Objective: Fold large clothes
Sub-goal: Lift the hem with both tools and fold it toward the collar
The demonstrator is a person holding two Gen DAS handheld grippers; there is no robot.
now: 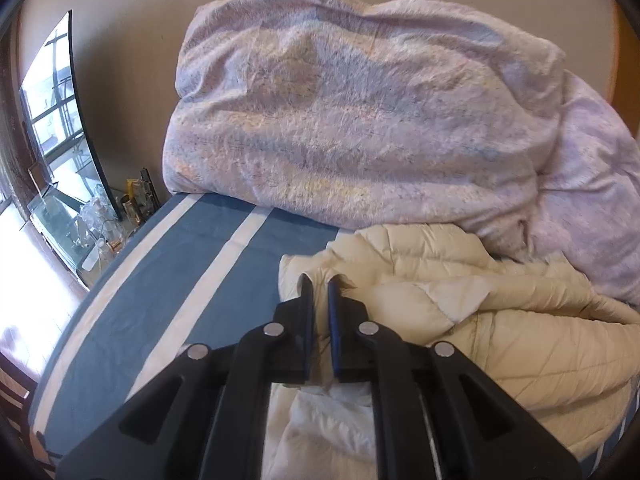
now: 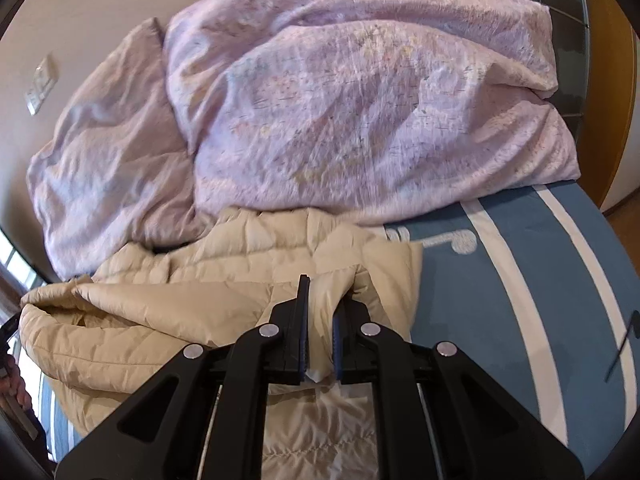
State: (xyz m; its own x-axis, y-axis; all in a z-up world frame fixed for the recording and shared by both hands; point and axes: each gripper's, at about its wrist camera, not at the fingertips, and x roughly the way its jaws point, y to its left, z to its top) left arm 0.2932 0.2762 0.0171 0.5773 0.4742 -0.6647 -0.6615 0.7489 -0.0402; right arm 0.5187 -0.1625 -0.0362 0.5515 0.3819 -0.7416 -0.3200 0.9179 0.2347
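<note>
A home bedroom: striped blue bed sheet (image 1: 208,240), heaped lilac duvet (image 1: 360,112), window (image 1: 52,120).

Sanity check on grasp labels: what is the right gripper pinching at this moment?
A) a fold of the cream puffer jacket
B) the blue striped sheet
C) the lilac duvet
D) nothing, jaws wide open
A: in the right wrist view, a ridge of the cream puffer jacket runs up between the narrowed jaws of the right gripper, with the lilac duvet lying behind and the blue striped sheet off to the side.
</note>
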